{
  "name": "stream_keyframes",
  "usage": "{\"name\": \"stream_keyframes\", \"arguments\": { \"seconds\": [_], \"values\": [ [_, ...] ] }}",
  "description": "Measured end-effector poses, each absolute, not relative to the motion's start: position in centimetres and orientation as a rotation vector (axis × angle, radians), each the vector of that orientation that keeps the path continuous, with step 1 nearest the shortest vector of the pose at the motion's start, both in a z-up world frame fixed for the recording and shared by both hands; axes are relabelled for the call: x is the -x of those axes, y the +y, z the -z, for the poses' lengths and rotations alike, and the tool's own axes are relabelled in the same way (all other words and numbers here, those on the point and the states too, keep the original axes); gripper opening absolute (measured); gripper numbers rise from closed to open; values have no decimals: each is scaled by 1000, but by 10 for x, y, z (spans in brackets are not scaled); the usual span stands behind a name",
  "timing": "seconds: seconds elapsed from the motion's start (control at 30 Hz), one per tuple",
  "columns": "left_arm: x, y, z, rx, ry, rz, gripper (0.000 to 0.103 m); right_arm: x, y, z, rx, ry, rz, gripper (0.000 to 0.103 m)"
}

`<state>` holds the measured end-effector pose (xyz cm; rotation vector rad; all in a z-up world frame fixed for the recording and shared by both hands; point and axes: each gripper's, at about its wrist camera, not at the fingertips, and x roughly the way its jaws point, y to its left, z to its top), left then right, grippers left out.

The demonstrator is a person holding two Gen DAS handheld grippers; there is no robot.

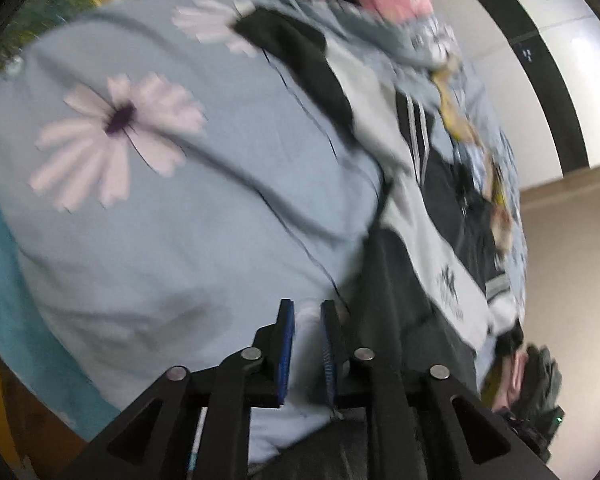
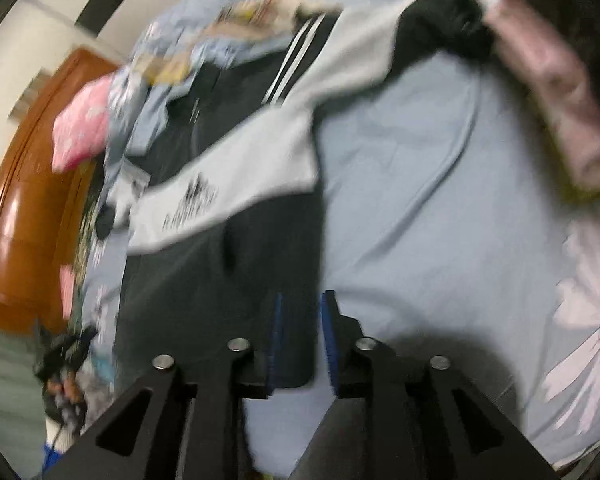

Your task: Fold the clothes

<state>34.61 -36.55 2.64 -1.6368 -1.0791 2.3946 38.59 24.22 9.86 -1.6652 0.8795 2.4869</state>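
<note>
A black and pale grey jacket with white stripes lies spread on a light blue bedsheet printed with big pale flowers. My left gripper hovers at the jacket's lower edge, jaws a small gap apart, with only sheet showing between them. In the right wrist view the same jacket runs up the left half of the sheet. My right gripper stands over the jacket's dark hem corner, jaws slightly apart, with dark cloth between them. Both views are blurred by motion.
A pink pillow and a crumpled blue patterned quilt lie at the bed's far end. A brown wooden door stands beyond. A pink sleeve reaches in at the upper right. The other handheld gripper shows at the edge.
</note>
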Motion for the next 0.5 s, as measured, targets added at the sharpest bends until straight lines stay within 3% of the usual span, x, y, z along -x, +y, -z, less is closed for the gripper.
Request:
{"name": "stream_keyframes", "arguments": {
  "seconds": [0.2, 0.27, 0.5],
  "values": [
    [-323, -356, -49, 1513, -1069, -2556, 42, -336, 308, -119, 1263, 960, -2469, 47],
    [-312, -345, -54, 1498, -1035, -2574, 47, -321, 327, -115, 1197, 976, -2415, 48],
    [-274, -304, -48, 1547, -911, -2549, 50, -263, 380, -83, 1067, 991, -2255, 48]
  ]
}}
